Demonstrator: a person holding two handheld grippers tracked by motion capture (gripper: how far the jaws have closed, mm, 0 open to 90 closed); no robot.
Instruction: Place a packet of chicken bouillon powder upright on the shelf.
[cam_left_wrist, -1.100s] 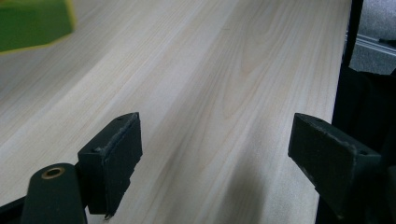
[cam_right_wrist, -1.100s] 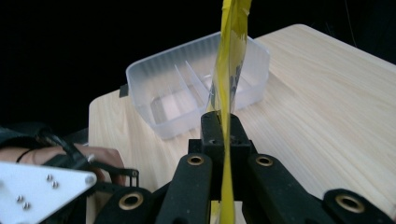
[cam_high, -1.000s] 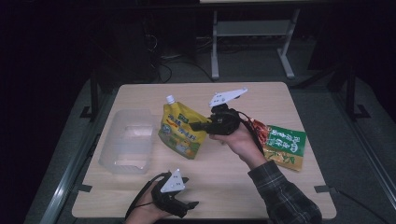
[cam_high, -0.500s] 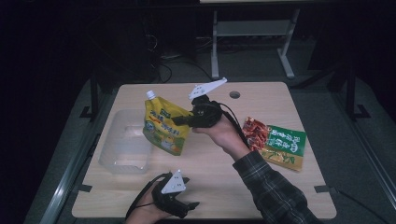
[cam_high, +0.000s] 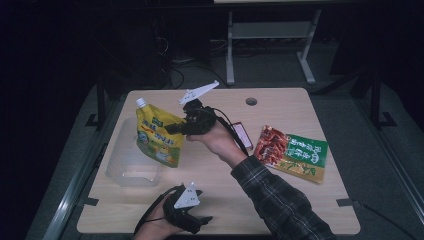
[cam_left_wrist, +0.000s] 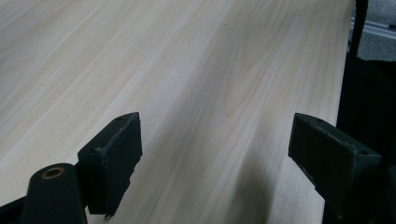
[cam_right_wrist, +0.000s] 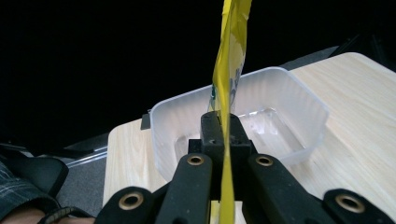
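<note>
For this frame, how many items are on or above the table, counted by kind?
Snack packets: 2 (yellow spouted pouch held in the right gripper, red and green flat packet)
Clear plastic tubs: 1
Small pink-edged cards: 1
Total: 4

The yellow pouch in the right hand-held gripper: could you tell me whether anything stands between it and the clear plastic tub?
Nothing visible does. The right hand-held gripper is shut on the yellow pouch, which hangs at the clear plastic tub; the tub's inside looks empty, and the red-green packet lies well off to the side.
</note>
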